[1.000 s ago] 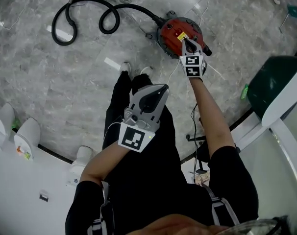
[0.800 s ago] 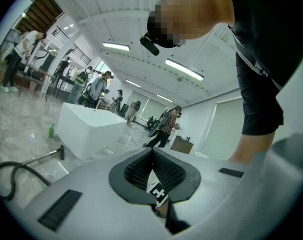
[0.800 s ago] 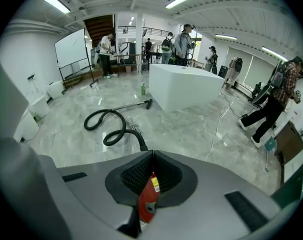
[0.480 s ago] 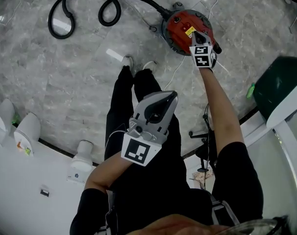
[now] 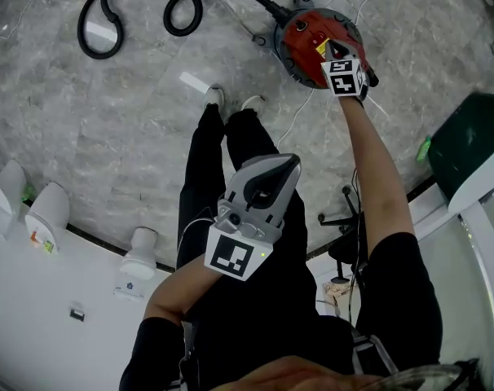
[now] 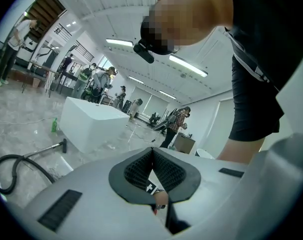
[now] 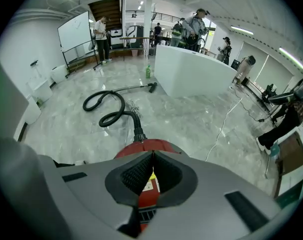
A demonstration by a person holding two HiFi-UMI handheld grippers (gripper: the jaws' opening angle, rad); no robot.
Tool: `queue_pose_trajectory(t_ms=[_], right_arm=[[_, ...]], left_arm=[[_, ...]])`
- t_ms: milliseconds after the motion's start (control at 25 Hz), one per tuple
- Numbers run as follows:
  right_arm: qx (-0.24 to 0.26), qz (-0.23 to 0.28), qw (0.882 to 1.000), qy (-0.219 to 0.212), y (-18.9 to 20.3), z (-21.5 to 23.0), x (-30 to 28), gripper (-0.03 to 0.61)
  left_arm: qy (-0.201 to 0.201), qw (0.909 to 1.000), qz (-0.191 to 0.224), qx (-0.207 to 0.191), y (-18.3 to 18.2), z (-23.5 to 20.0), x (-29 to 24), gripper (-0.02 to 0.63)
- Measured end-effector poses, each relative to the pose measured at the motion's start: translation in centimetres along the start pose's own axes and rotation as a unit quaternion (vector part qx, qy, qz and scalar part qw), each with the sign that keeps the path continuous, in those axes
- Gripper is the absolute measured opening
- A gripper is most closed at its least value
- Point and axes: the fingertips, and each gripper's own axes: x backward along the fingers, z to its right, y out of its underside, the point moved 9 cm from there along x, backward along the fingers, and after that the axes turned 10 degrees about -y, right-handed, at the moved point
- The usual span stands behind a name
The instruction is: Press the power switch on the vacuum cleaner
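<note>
A round red vacuum cleaner (image 5: pixel 306 37) stands on the marble floor, its black hose (image 5: pixel 141 10) curling away to the left. My right gripper (image 5: pixel 333 49) is shut and its tips are down on the vacuum's top, right beside a yellow label (image 5: pixel 320 49). In the right gripper view the red body (image 7: pixel 146 145) fills the space just past the closed jaws, with the hose (image 7: pixel 109 109) beyond. The switch itself is hidden under the tips. My left gripper (image 5: pixel 286 163) is shut, empty, held in front of the person's legs, well away from the vacuum.
A white cable (image 5: pixel 300 112) runs across the floor near the person's shoes (image 5: pixel 215 96). A green bin (image 5: pixel 469 149) stands at the right. White objects (image 5: pixel 50 212) line the curved edge at the left. A large white block (image 7: pixel 191 71) and several people stand far off.
My right arm has stretched farther out and the gripper has gone down onto the top of the vacuum. The left gripper has hardly moved.
</note>
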Motion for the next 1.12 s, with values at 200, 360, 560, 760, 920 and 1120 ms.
queue_pose_trajectory(t_ms=[200, 360, 560, 760, 920, 1120], right_arm=[[-0.006, -0.028, 1.000, -0.003, 1.0, 0.2, -2.0, 0.017], [-0.018, -0.035, 0.999, -0.006, 1.5, 0.4, -3.5, 0.017], [-0.009, -0.064, 0.998, -0.012, 1.1, 0.9, -5.5, 0.017], [-0.031, -0.073, 0.997, -0.023, 0.8, 1.3, -6.0, 0.017], [-0.050, -0.091, 0.994, -0.035, 0.9, 1.8, -6.4, 0.015], [-0.044, -0.089, 0.995, -0.026, 0.7, 1.7, -6.4, 0.015]], left_arm=[[0.006, 0.9998, -0.016, -0.002, 1.6, -0.3, -0.6, 0.018], [-0.005, 0.9997, -0.023, 0.005, 2.4, -1.0, -0.3, 0.018], [-0.001, 0.9993, -0.035, 0.011, 3.5, -2.0, 0.0, 0.018], [-0.006, 0.9989, -0.043, 0.015, 4.3, -2.4, 1.0, 0.018], [-0.005, 0.9988, -0.043, 0.022, 4.7, -2.1, 0.9, 0.018], [0.020, 0.9990, -0.035, 0.018, 4.6, -0.9, 0.9, 0.018]])
